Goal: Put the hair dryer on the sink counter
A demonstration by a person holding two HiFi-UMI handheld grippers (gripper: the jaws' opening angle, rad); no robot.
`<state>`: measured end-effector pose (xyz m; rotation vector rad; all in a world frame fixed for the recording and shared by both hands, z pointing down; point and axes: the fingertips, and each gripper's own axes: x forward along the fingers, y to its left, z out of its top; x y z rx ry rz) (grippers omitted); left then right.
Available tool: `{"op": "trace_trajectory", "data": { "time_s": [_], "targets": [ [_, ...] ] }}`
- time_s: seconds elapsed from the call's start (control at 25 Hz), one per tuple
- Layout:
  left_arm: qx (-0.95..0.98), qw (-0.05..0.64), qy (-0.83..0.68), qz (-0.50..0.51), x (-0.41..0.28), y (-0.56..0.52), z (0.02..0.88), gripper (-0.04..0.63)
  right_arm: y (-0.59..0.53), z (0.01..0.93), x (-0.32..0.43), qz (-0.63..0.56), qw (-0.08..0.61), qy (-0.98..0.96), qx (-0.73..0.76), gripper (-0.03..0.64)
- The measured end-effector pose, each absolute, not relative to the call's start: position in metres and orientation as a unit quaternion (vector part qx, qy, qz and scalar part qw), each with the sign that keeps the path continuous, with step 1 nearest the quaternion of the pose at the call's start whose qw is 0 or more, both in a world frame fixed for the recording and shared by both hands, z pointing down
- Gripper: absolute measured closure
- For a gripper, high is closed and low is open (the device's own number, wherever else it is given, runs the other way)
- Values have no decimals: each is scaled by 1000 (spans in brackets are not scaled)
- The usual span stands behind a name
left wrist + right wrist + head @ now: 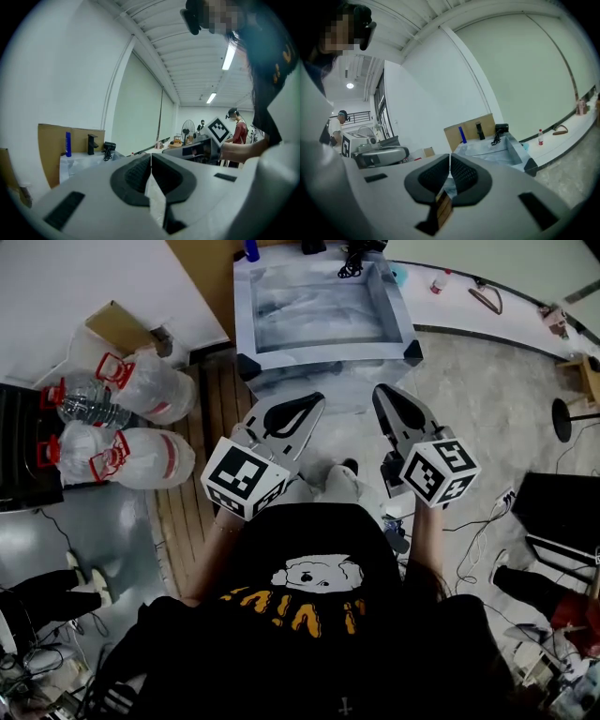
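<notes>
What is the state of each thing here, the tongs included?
Left tongs, shut, empty.
Right tongs, shut, empty.
Hair dryer, lying at the back rim of the sink, not held.
Blue bottle, upright.
Water jugs, lying on their sides on the floor.

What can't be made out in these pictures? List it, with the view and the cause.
- Hair dryer: in the head view it is cut off by the top edge. In both gripper views it is too small to show where its cord ends.
- Blue bottle: head view, cut off by the top edge.
- Faucet: left gripper view, too small for detail.
</notes>
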<state>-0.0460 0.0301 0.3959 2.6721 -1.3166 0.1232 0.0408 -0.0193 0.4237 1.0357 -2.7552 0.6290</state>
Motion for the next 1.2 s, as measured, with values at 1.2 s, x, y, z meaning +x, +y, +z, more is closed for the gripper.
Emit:
{"op": "trace_trajectory", "data": {
  "time_s": [1.2],
  "targets": [
    [898, 72, -433, 30, -76, 59, 395, 586, 19, 427, 11, 189, 90, -915, 345, 614]
  ]
}}
